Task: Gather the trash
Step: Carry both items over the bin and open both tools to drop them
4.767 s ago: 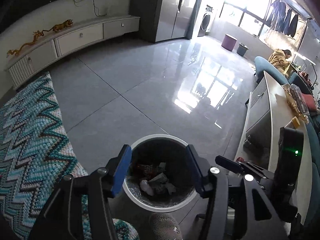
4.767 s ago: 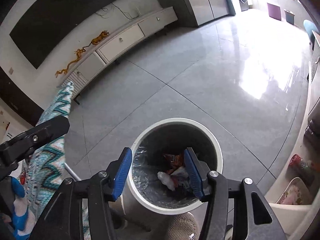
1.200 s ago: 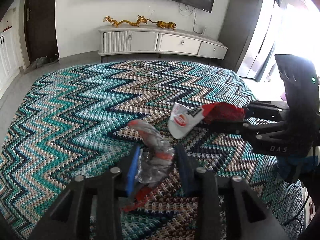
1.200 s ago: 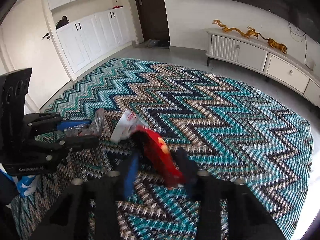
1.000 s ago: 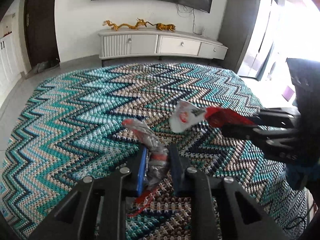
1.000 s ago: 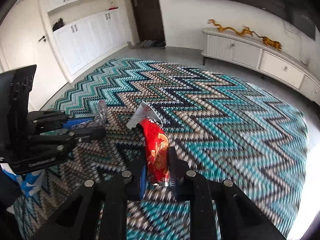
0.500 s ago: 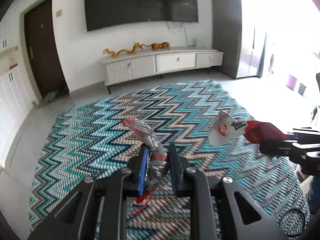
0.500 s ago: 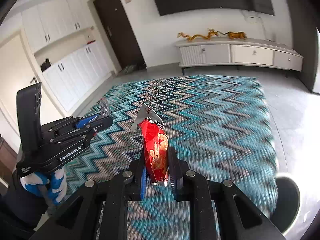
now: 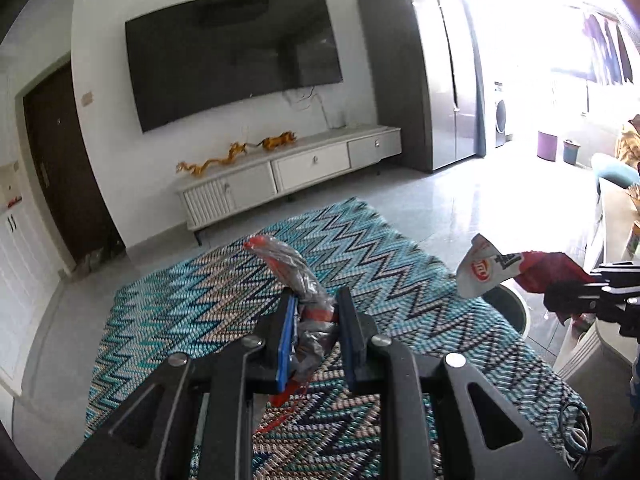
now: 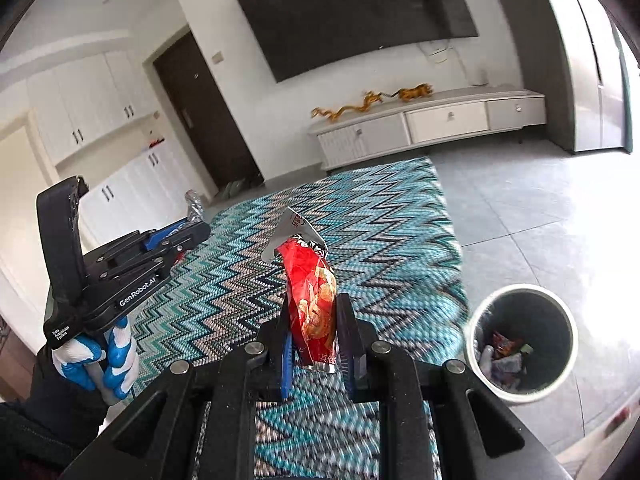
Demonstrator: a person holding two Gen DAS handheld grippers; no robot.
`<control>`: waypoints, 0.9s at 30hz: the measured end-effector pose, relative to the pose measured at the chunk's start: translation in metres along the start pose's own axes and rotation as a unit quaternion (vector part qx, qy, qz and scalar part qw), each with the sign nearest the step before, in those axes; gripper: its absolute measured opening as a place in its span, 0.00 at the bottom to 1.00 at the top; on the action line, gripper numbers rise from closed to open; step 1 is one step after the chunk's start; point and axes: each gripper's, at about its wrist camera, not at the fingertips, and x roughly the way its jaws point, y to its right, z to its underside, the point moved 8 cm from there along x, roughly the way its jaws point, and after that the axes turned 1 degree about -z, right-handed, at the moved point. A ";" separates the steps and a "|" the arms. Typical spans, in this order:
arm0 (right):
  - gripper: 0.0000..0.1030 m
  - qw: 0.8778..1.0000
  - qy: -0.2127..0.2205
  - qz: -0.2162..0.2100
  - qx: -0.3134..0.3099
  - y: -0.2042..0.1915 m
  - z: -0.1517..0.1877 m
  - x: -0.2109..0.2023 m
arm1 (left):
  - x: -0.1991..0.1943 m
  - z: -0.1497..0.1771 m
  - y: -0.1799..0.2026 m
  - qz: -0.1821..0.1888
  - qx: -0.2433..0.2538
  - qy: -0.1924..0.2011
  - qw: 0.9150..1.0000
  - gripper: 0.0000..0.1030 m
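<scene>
Pinching a crinkly clear wrapper [image 9: 306, 300] with red bits, the left gripper [image 9: 316, 334] sits at the bottom middle of the left wrist view. Its blue-lined fingers [image 9: 286, 340] squeeze the wrapper from both sides, and the wrapper's top sticks up above them. Under it lies the zigzag rug [image 9: 168, 320], teal and brown.

At the right edge of that view, the right gripper [image 9: 592, 288] holds a red chip bag [image 9: 496, 270] with a white torn end.

In the right wrist view, the right gripper is clamped on the red chip bag, which stands up between its fingers in the middle of the frame. At the lower right sits the round white trash bin [image 10: 560, 308] on the gray floor [image 10: 520, 220], just past the rug's edge. There is some trash [image 10: 504, 356] inside it, though it looks too blurry to tell what. At the left, a gloved hand [image 10: 96, 356] holds the left gripper.
</scene>
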 end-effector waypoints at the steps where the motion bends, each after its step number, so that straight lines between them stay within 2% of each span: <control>1: 0.17 1.000 0.005 0.002 0.003 0.002 0.001 -0.006 | -0.005 -0.002 0.004 0.001 0.005 0.004 1.000 0.18; 7: 0.17 0.999 0.032 0.013 0.019 0.015 0.008 -0.036 | -0.027 -0.013 0.029 0.007 0.031 0.024 0.999 0.18; 13: 0.17 0.997 0.057 0.024 0.038 0.034 0.014 -0.059 | -0.030 -0.020 0.057 0.019 0.053 0.022 0.998 0.18; 19: 0.17 0.993 0.070 0.044 0.086 0.077 0.027 -0.073 | -0.007 -0.022 0.097 0.045 0.083 0.004 0.996 0.18; 27: 0.17 0.979 0.060 0.099 0.166 0.158 0.036 -0.069 | 0.055 -0.034 0.170 0.114 0.101 -0.051 0.987 0.19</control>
